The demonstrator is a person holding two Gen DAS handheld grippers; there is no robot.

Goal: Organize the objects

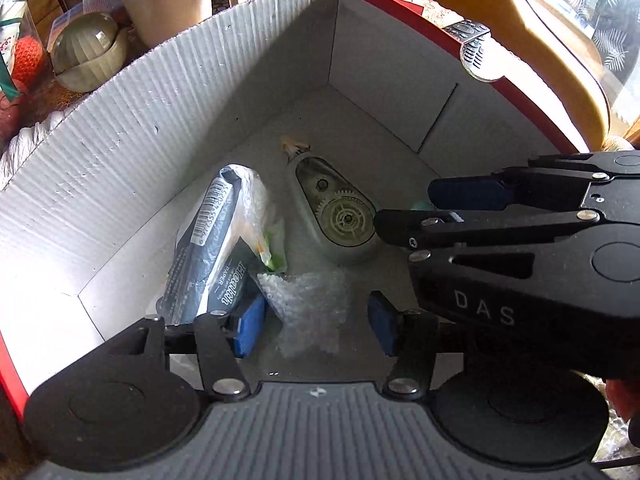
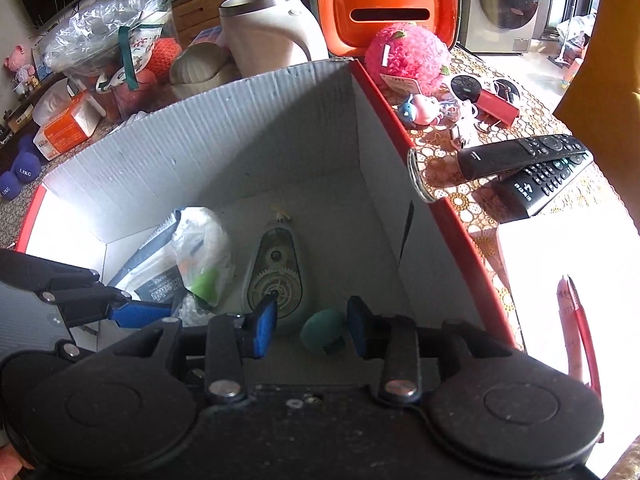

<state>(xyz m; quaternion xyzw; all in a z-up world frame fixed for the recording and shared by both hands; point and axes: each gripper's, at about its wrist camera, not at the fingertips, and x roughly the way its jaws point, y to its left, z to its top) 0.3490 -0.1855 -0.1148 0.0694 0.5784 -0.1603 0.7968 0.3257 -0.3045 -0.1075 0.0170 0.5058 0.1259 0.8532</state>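
The left gripper (image 1: 314,322) hangs inside the cardboard box (image 1: 168,132), pointing steeply down, its blue pads standing fairly wide apart. Between them lies a small clear bag of white beads (image 1: 308,304) on the box floor, but the pads do not press it. The right gripper (image 2: 312,330) is in the same box, its jaws narrower and also not gripping; a round teal piece (image 2: 324,330) sits on the floor between its pads, and I cannot tell if one pad touches it.

Just beyond both grippers, near the middle of the box floor, lies a grey teardrop-shaped tape dispenser (image 1: 334,212) with clear plastic and white gear wheels inside. On the left part of the box floor a crinkled paper packet (image 1: 208,240) with a barcode leans against a thin white plastic bag (image 2: 204,248) with something green in it.

The box has white ribbed walls inside and a red outside; its rim stands high around both grippers, so the room to move is mostly upward. The far corner of the floor is bare.

Outside the box, on its right side, two black remotes (image 2: 532,168) rest on a patterned tablecloth (image 2: 452,148), one end resting against the box rim. Behind the box stand a cream kettle (image 2: 268,32), an orange case (image 2: 386,4) and a fluffy pink ball (image 2: 408,56).
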